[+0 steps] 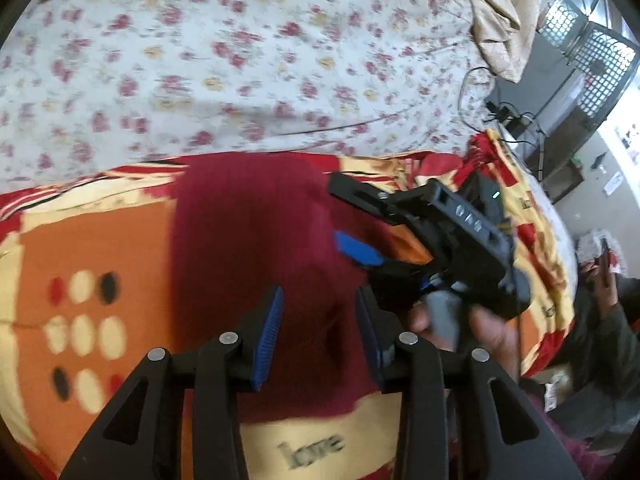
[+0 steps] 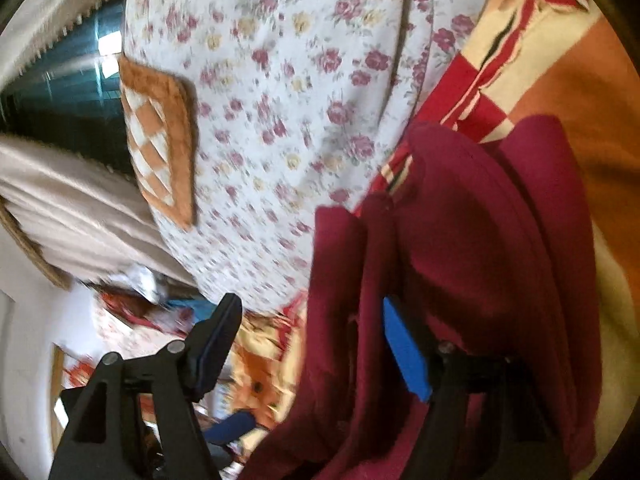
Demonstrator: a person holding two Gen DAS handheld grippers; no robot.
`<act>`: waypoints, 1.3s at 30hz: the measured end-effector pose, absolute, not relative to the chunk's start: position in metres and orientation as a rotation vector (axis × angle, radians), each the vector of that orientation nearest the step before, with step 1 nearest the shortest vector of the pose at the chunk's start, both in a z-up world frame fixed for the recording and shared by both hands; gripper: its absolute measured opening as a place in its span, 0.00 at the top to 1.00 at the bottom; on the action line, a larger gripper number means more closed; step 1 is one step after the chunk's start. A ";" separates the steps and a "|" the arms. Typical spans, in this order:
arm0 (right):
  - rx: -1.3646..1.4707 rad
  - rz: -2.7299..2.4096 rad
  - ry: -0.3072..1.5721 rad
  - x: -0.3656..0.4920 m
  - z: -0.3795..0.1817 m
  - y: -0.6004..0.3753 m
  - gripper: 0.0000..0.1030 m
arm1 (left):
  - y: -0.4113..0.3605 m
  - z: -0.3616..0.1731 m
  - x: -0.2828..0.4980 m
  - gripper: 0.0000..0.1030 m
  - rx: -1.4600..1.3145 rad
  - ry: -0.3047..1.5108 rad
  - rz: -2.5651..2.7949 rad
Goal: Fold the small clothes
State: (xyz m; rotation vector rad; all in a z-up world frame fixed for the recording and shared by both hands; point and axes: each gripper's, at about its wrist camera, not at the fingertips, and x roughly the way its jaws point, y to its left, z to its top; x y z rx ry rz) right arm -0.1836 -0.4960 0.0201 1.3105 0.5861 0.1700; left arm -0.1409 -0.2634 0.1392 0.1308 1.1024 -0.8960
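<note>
Left claw (image 1: 318, 332): jaws apart at lower centre, nothing pinched, garment beneath.
Right claw (image 1: 348, 220): jaws wide, released; one pad lies against a fold in the right wrist view.
Garment (image 1: 256, 248): maroon, mid-frame on the blanket (image 1: 100, 240), lying in layers.
Sheet (image 1: 240, 60): floral, upper frame.
Progress: judged partly folded; a final fold or smoothing probably remains.

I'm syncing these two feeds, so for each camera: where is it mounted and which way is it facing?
Left wrist: on the left claw, angled down at the maroon garment on the patterned blanket; shows the right claw and the hand holding it.
Right wrist: on the right claw, rolled sideways, facing bunched maroon garment and floral sheet.
Shared: garment, blanket, sheet.
</note>
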 end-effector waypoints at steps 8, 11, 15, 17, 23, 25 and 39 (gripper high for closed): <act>1.008 0.104 0.830 -0.161 0.036 -0.466 0.25 | -0.221 0.114 -0.141 0.73 0.161 1.096 -0.799; 0.888 0.077 0.853 -0.153 0.040 -0.451 0.26 | -0.221 0.099 -0.143 0.73 0.122 1.131 -0.808; 0.802 0.015 0.840 -0.154 0.042 -0.444 0.51 | -0.229 0.084 -0.147 0.73 0.100 1.162 -0.812; 0.804 0.005 0.818 -0.157 0.041 -0.448 0.71 | -0.231 0.079 -0.149 0.73 0.088 1.173 -0.809; 0.738 0.011 0.778 -0.168 0.050 -0.451 0.80 | -0.227 0.085 -0.147 0.73 0.051 1.179 -0.814; 0.720 0.015 0.771 -0.169 0.053 -0.450 0.81 | -0.215 0.092 -0.142 0.71 -0.014 1.174 -0.824; 0.810 0.025 0.817 -0.169 0.041 -0.456 0.57 | -0.209 0.048 -0.072 0.45 -0.190 1.243 -0.732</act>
